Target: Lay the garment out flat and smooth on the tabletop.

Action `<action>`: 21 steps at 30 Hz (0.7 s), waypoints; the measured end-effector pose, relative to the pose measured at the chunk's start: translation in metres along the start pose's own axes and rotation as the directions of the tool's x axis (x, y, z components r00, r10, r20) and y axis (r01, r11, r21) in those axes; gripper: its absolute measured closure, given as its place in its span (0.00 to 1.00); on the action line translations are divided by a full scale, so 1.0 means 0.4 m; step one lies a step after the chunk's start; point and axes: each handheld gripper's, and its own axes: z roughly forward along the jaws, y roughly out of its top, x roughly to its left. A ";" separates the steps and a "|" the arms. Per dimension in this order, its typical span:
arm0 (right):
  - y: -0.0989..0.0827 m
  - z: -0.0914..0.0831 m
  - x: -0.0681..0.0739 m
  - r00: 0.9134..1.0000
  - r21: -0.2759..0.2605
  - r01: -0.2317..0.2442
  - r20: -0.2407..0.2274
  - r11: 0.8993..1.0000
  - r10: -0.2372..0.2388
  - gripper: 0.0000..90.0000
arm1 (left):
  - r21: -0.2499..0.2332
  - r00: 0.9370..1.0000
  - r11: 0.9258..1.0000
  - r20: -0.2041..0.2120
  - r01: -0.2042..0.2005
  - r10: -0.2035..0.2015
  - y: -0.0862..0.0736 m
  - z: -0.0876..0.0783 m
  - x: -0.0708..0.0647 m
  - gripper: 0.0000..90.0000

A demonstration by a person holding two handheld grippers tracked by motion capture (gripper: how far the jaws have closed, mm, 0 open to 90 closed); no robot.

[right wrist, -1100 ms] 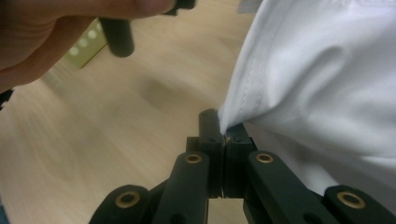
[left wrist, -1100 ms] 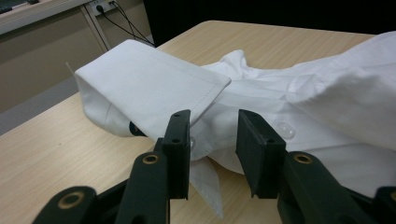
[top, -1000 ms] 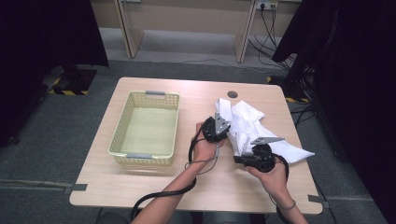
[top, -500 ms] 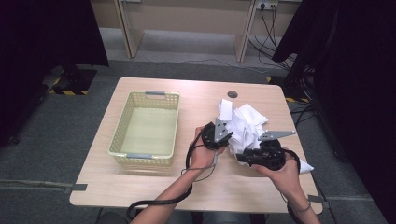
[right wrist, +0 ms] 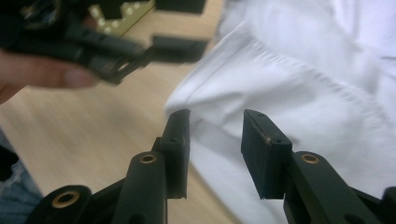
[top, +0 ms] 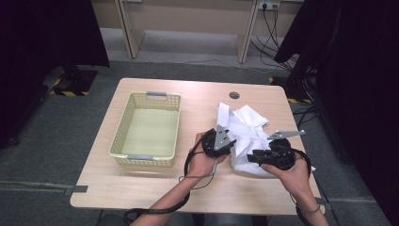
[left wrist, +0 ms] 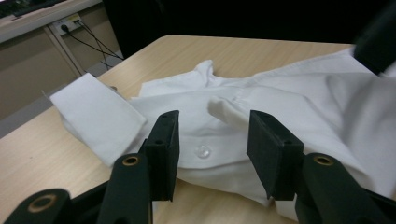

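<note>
A crumpled white shirt (top: 247, 125) lies on the right half of the wooden table (top: 141, 188). My left gripper (top: 226, 141) sits at the shirt's left edge. In the left gripper view its jaws (left wrist: 215, 126) are apart and have just been opening; the buttoned shirt (left wrist: 303, 93) lies beyond and below them, unpressed. My right gripper (top: 256, 155) hovers over the shirt's near edge, pointing left. Its jaws (right wrist: 215, 121) have also just been opening and stand apart above the shirt's hem (right wrist: 303, 70), gripping nothing.
An empty yellow plastic basket (top: 121, 127) stands on the left half of the table, a corner of it (right wrist: 126, 14) visible past the left gripper. A cable hole (top: 234, 95) sits near the far edge. Dark curtains flank the table.
Both grippers' jaws stand wider than a second ago. The left hand came nearer the front edge, the right hand rose and shifted right. The shirt's right side looks more bunched.
</note>
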 end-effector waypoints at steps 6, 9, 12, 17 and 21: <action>0.017 -0.013 -0.035 0.999 -0.034 -0.034 0.037 0.999 0.036 0.68 | -0.003 0.998 1.000 0.068 0.012 -0.011 -0.014 -0.033 -0.031 0.55; 0.021 -0.007 -0.049 0.997 -0.032 -0.053 0.050 0.998 0.055 0.66 | 0.011 0.994 1.000 0.111 0.018 -0.019 -0.026 -0.040 -0.049 0.53; 0.028 -0.002 -0.059 0.996 -0.035 -0.065 0.064 0.997 0.067 0.63 | 0.024 0.989 1.000 0.149 0.011 -0.015 -0.036 -0.042 -0.070 0.49; 0.056 0.008 -0.060 0.995 -0.032 -0.051 0.088 0.998 0.054 0.60 | 0.069 0.976 0.996 0.208 0.050 -0.063 -0.055 -0.029 -0.103 0.38; 0.098 0.031 -0.048 0.994 -0.007 -0.014 0.109 1.000 0.015 0.57 | 0.089 0.973 0.994 0.213 0.065 -0.083 -0.069 -0.016 -0.126 0.32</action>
